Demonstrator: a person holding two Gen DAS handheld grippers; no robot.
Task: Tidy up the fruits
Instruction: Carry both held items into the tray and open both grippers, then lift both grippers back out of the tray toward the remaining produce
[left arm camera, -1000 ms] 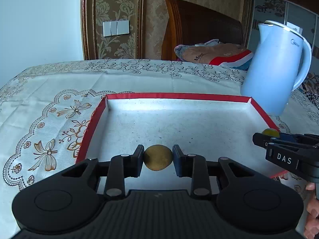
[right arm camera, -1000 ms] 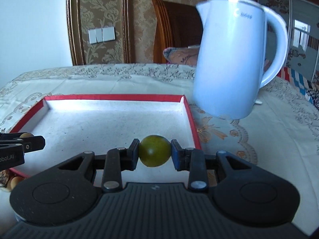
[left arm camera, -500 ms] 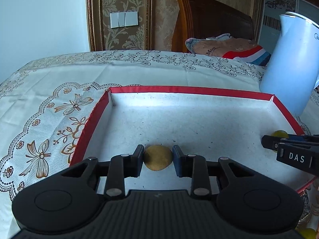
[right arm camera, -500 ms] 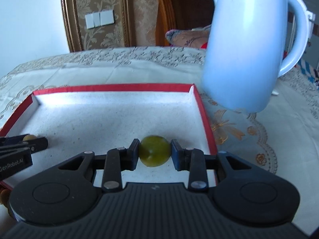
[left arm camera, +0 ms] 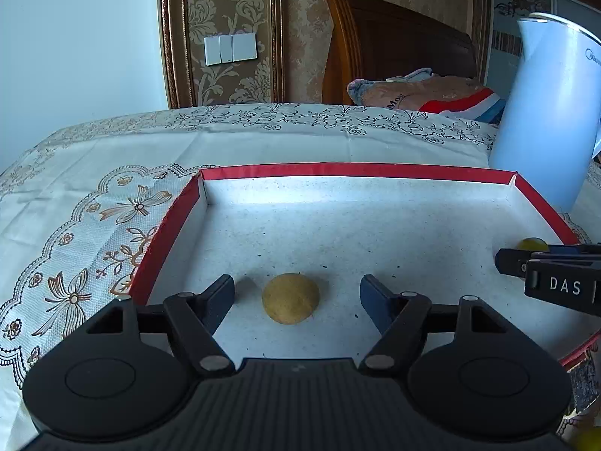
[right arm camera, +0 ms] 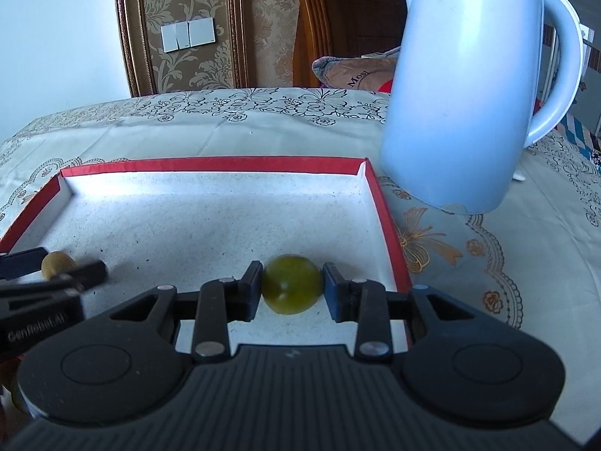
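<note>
Left gripper, jaws just opened wide, straddles a tan fruit lying in the red-rimmed tray; right gripper clamps a green fruit.

Left gripper: matte black plastic, two-finger, hand-held; ribbed black housing across the bottom of its own view.
Left linkage: two round black discs, each with a shallow circular recess; angled arms with triangular cut-outs; silver pivot screws at the joints.
Left fingers: black, flat inner pads with a blue tint.
Right gripper: same matte black build, ribbed housing, paired discs, silver pivot screws.
Right fingers: black with dark blue pads.
Markings: white "DAS" on the right gripper's side, seen from the left view; white lettering on the left gripper's side, blurred, partly legible.
</note>
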